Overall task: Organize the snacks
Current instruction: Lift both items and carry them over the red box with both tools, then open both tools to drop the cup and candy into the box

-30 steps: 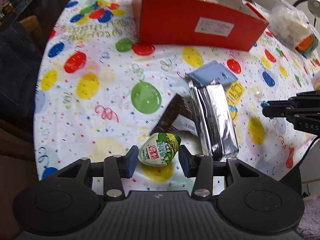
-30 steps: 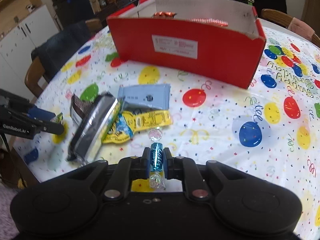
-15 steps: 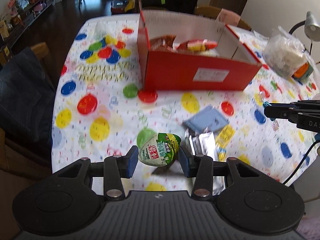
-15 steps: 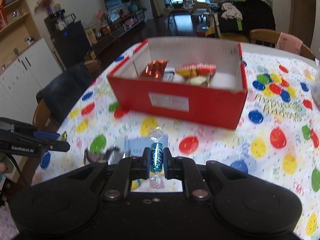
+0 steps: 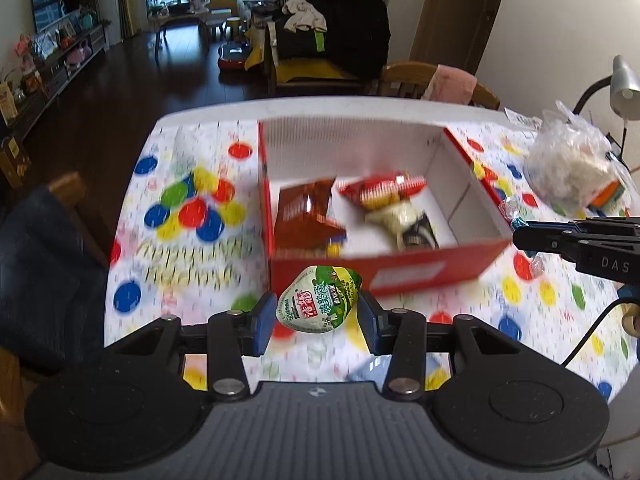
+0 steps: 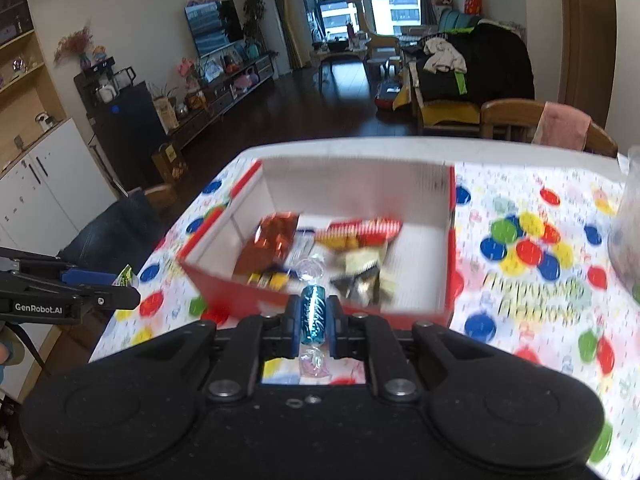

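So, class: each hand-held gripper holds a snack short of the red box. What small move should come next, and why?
Probably carry both forward over the red box and release. The left hand-held gripper grips a green jelly cup, the right hand-held gripper a blue candy, both short of its near wall.

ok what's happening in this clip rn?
A person is sorting snacks with two handheld grippers. The left gripper is clamped on a green jelly cup, the right gripper on a blue wrapped candy. Both are held above the table near the red box, which already contains several snack packets.
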A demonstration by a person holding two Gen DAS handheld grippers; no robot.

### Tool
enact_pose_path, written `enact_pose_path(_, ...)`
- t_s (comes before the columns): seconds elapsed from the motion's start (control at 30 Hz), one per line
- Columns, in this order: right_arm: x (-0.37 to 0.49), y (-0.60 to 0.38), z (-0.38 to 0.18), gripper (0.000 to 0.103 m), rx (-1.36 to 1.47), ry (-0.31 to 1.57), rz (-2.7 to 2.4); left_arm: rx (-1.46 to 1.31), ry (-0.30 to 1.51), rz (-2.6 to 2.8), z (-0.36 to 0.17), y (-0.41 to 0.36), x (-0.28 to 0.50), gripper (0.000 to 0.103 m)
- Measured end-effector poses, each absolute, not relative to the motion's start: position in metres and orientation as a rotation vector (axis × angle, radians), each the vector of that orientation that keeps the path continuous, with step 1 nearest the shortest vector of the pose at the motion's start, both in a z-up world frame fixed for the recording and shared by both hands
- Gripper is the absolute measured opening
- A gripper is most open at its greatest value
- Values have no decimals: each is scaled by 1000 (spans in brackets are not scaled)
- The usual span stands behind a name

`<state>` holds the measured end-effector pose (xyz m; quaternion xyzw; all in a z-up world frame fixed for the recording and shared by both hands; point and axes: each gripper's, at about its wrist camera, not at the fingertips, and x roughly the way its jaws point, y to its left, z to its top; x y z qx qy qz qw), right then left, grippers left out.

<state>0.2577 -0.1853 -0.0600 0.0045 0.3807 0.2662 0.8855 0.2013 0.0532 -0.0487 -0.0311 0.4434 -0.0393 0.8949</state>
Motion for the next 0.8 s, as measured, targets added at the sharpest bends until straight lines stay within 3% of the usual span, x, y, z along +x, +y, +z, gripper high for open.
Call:
enact_pose_path(0.37, 328, -182, -64, 11, 6, 811, 513, -39, 962, -51, -49, 32, 280, 43)
enact_pose_path(0.8, 383, -162, -112, 11, -121, 942, 468, -31, 1122, -20, -91, 17, 356, 43)
